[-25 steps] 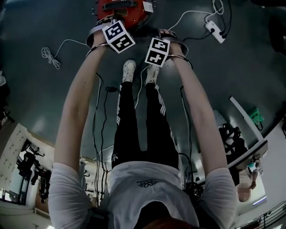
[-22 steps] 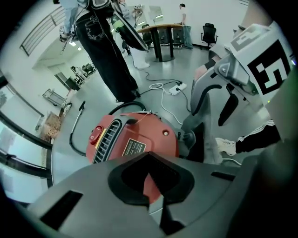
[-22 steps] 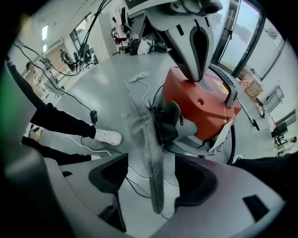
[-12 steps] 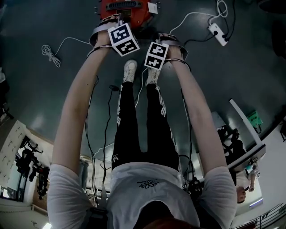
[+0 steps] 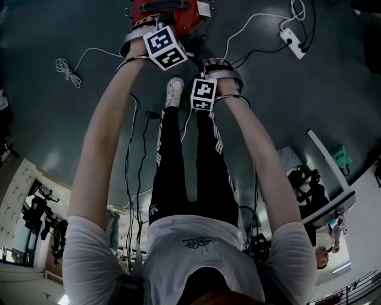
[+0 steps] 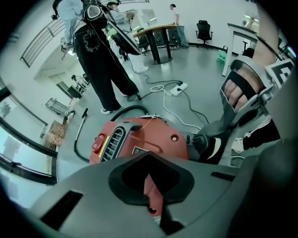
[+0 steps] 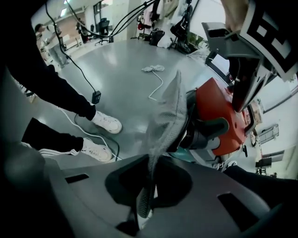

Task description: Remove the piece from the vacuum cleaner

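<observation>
The red vacuum cleaner (image 5: 178, 13) stands on the grey floor ahead of my feet. My left gripper (image 5: 152, 25) rests on top of it; in the left gripper view its jaws (image 6: 153, 204) are shut on a red edge of the vacuum cleaner (image 6: 149, 139). My right gripper (image 5: 207, 70) sits nearer to me, beside the machine. In the right gripper view the right gripper (image 7: 144, 204) is shut on a grey mesh piece (image 7: 165, 121), which stretches from the jaws up to the vacuum cleaner's dark opening (image 7: 205, 132).
A white power strip (image 5: 292, 41) with cables lies at the right, a coiled white cord (image 5: 68, 74) at the left. My white shoes (image 5: 172, 92) stand just behind the vacuum cleaner. A black hose (image 6: 81, 139) curves beside it; a bystander (image 6: 100, 60) and a table (image 6: 158, 32) are beyond.
My right gripper has drawn back from the vacuum cleaner toward my feet. The left gripper has shifted slightly forward over the machine.
</observation>
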Available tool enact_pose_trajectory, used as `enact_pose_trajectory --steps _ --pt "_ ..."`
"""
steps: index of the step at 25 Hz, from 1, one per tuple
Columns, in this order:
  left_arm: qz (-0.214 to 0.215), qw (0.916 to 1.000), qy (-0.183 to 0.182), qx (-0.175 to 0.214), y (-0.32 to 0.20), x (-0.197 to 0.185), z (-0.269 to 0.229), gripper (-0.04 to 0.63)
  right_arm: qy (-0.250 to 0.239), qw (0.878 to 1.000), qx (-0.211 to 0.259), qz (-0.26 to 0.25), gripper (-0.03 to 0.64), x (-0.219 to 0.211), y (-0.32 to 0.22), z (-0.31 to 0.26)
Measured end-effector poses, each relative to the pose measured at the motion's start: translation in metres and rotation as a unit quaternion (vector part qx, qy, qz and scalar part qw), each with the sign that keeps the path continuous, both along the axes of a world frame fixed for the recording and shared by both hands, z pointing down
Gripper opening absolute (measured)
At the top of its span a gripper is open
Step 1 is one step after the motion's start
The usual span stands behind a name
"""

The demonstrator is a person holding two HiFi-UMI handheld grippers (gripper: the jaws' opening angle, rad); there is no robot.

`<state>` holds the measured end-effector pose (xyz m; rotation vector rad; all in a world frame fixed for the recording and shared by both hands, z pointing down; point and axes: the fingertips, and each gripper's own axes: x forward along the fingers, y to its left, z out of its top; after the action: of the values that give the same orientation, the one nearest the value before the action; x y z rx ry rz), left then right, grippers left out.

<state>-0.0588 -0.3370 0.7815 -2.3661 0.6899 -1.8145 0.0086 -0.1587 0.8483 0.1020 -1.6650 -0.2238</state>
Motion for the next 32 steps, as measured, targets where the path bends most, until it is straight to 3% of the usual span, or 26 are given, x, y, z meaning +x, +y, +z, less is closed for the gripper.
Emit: enact_pose_trajectory --steps 4,10,15,21,27,29,32 --pt "-0.010 0.9996 0.027 -0.001 0.001 -0.001 0.000 0.002 0.024 0.999 0.001 -0.035 0.025 0.001 0.003 0.005" --pt "-0.001 0.9997 0.021 0.010 0.000 -0.002 -0.001 0.002 0.019 0.997 0.041 -0.068 0.025 0.001 0.006 0.006" --pt "-0.006 0.9995 0.029 0.008 0.000 -0.001 0.000 0.000 0.029 0.989 0.057 -0.134 0.025 -0.004 0.011 0.002" --pt "-0.013 0.9993 0.036 0.007 -0.002 -0.001 -0.003 0.000 0.012 0.987 0.036 -0.157 0.025 -0.012 0.033 -0.005" --pt "-0.015 0.9991 0.038 0.003 -0.002 0.000 -0.001 0.000 0.006 0.985 -0.015 -0.174 0.025 -0.021 0.061 0.006" --pt "-0.017 0.9991 0.039 0.003 -0.001 -0.001 -0.002 0.000 -0.005 0.986 -0.051 -0.156 0.025 -0.023 0.079 0.009" --pt "-0.027 0.9986 0.046 0.003 -0.001 -0.001 -0.005 0.000 -0.034 0.996 -0.074 -0.029 0.025 -0.025 0.073 0.004"
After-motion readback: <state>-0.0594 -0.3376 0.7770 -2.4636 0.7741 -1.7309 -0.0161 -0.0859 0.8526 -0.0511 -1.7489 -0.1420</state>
